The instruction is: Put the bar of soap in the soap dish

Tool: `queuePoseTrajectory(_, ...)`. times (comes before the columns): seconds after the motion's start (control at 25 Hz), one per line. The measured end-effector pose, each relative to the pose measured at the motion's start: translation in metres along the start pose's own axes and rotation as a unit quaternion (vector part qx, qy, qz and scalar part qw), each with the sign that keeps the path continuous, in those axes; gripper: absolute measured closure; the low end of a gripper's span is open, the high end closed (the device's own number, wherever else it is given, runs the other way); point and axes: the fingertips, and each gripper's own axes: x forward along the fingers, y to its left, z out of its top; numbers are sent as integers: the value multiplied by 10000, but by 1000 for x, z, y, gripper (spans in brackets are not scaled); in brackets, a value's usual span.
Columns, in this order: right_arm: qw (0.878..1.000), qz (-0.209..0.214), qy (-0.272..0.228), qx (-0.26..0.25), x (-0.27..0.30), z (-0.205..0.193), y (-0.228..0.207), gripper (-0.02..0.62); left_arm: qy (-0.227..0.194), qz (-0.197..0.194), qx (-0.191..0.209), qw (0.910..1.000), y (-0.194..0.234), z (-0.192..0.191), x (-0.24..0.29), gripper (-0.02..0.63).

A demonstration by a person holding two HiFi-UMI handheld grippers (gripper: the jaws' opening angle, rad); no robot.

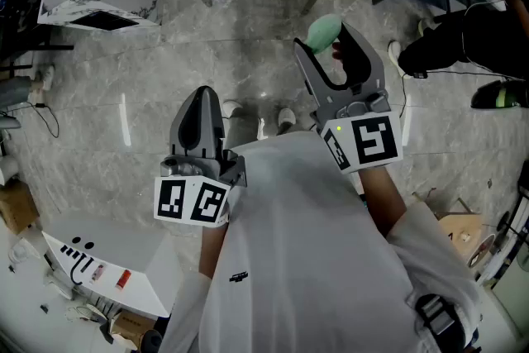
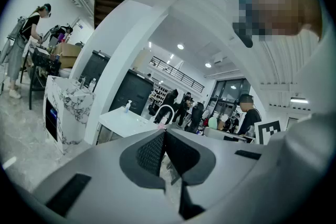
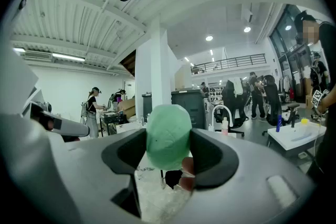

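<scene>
Nearest the head camera, my white shirt [image 1: 306, 244] is filling the lower frame, and both tools are reaching out from it over the marble floor [image 1: 124, 95].

My right tool [image 1: 326, 41] is gripping the green bar of soap [image 1: 324, 31], its jaws spread wide around it and pressing on both flanks. My left tool [image 1: 203, 95] is carrying nothing, its jaws resting together.

I am judging the main risk to be a drop. The bar of soap is rounded and probably slick, and it is sitting out near the jaw tips, so a jolt or a slackening squeeze could be sending it down onto the floor. Squeezing harder could be pushing it out forwards instead.

The right gripper view is showing what the head view cannot: the bar of soap [image 3: 168, 134] touching both pads of the right tool [image 3: 168, 140]. The left gripper view is confirming that the left tool [image 2: 164, 136] has no gap and nothing in it, and it is picking out a white tabletop [image 2: 123, 119] with a tap [image 2: 163, 111] ahead. No view is showing me the soap dish, so I am not knowing yet where to aim.
</scene>
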Motion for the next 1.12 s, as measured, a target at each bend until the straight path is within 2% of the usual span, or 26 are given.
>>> queuePoseTrajectory(0.24, 9998, 28, 42, 176, -33, -4, -20, 319, 127, -49, 42, 9999, -35, -18, -5, 597)
queuePoseTrajectory(0.48, 9995, 43, -11, 311, -42, -10, -17, 319, 197, -141, 124, 9996, -41, -23, -9, 597)
queuePoseTrajectory(0.68, 9996, 25, -28, 293, -31, -9, -2, 319, 119, -152, 143, 9997, -22, -12, -9, 597)
queuePoseTrajectory(1.12, 9997, 176, -111, 94, 33, 13, 50, 319, -334, 23, 88, 9994, 55, 48, -21, 597)
